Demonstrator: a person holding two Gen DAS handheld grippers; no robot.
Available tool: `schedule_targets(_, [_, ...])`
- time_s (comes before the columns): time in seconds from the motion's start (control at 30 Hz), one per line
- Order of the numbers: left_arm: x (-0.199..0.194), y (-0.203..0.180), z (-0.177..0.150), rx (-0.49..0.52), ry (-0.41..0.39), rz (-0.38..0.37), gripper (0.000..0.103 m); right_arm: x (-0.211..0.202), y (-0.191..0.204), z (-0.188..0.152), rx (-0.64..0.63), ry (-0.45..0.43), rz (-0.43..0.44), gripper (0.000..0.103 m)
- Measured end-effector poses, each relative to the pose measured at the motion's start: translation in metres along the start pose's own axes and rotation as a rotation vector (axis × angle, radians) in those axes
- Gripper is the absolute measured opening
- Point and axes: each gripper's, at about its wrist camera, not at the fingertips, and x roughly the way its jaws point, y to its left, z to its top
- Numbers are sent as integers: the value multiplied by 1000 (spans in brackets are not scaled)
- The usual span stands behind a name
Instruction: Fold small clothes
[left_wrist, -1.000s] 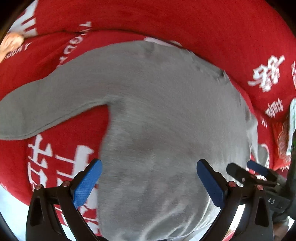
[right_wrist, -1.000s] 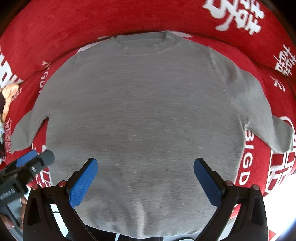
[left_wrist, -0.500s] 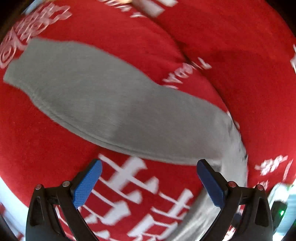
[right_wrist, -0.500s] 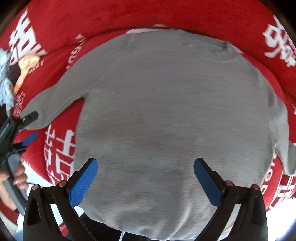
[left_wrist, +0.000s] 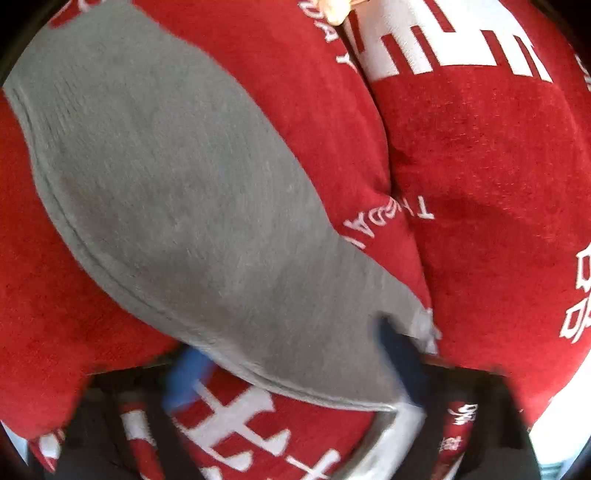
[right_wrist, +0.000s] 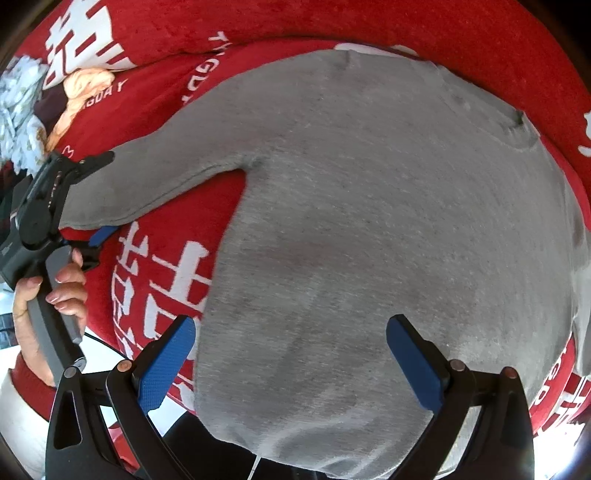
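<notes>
My left gripper (right_wrist: 94, 201) is closing its jaws around the cuff end of the grey sweater's sleeve (left_wrist: 192, 206); in the left wrist view the blue pads (left_wrist: 400, 354) are smeared by motion, one on each side of the sleeve's hemmed end, and I cannot tell whether they press the cloth yet. A second ago these same jaws stood wide over the sweater's body, and half a second ago they hung wide above the sleeve, which then lay across the frame well ahead of the pads; now the sleeve fills the left wrist view and its end sits right between them. From the right wrist view I see the left gripper at the sleeve's tip, a hand (right_wrist: 55, 288) wrapped around its grey handle, where half a second ago it sat lower and just short of the cuff. My right gripper (right_wrist: 291, 365) keeps its pads spread wide, nothing between them, hovering over the lower part of the sweater (right_wrist: 388, 229), as before. The sweater lies flat, front down or up I cannot tell, on the red cover with white lettering (right_wrist: 159, 280), its neckline toward the red backrest (right_wrist: 443, 33). A bundle of pale and peach cloth (right_wrist: 79, 88) lies at the far left.
</notes>
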Motion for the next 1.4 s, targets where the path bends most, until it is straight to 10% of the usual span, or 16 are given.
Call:
schedule_targets(0.1, [-1,-1,5,55,-11,6,13,0,5,1,-12,0,11,103])
schedule_targets(0.53, [-57,-138,-28,639,-169,-168,6,-10,-16,-6,36,-31,51,103])
schedule_targets(0.87, [17,-268,-161,980,85,-317,6,-42,-112,-33,272,-135,35,103])
schedule_targets(1.1, [92,-266,-236,1095,232,-109,7,-38,-194,-71,493,-133,22,103])
schedule_targets(1.23, [76,-254,-234,1127,139,31,88,-40,-217,-80,521,-139,5,103])
schedule_targets(1.4, [30,-230,-205,1120,64,127,89,-58,-193,-52,375,-214,-44,103])
